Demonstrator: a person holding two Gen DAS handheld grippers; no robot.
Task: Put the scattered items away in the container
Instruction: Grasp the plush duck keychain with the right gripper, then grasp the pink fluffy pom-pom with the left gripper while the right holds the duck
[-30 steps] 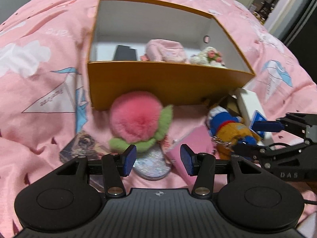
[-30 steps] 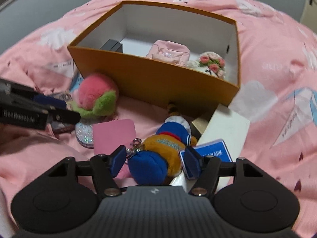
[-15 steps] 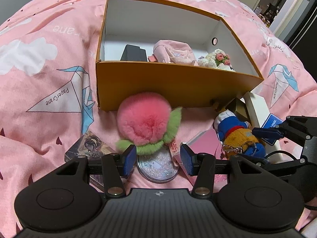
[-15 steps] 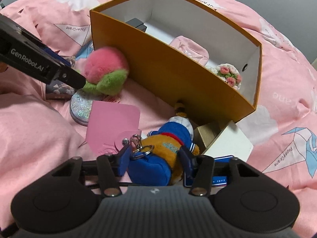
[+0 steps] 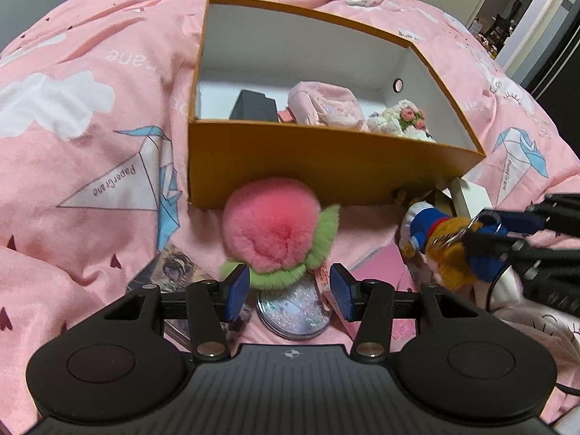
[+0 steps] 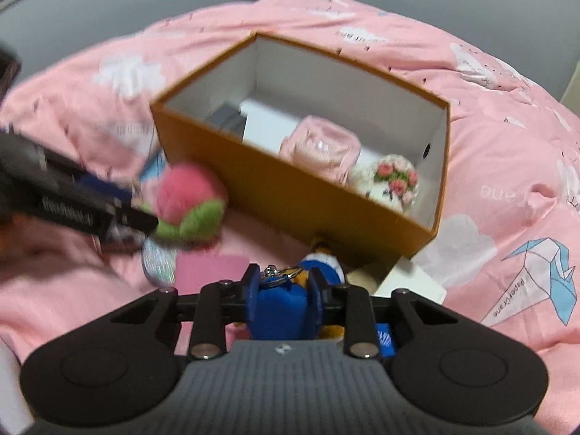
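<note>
An orange box point(image 5: 326, 166) point(image 6: 290, 195) sits open on the pink bedspread; inside are a black case point(image 5: 253, 107), a pink pouch point(image 5: 326, 108) and a crocheted flower piece point(image 5: 402, 123). My right gripper point(image 6: 284, 284) point(image 5: 475, 230) is closing, its pads pressing the blue end of a duck plush point(image 6: 279, 304) point(image 5: 446, 250) just in front of the box. My left gripper point(image 5: 290, 291) point(image 6: 137, 217) hangs open over a pink peach plush point(image 5: 272, 228) point(image 6: 185, 195), with a round glitter disc point(image 5: 293, 311) below it.
A pink card point(image 5: 380, 268) point(image 6: 210, 272) lies between the disc and the duck. A picture card point(image 5: 174, 268) lies at the left finger. A white box point(image 5: 467, 199) point(image 6: 413, 282) and a blue card point(image 6: 384, 340) sit by the orange box's right corner.
My right gripper's jaws have closed in on the duck plush, and it has lifted a little with the toy. The left gripper has stayed over the peach plush, still open.
</note>
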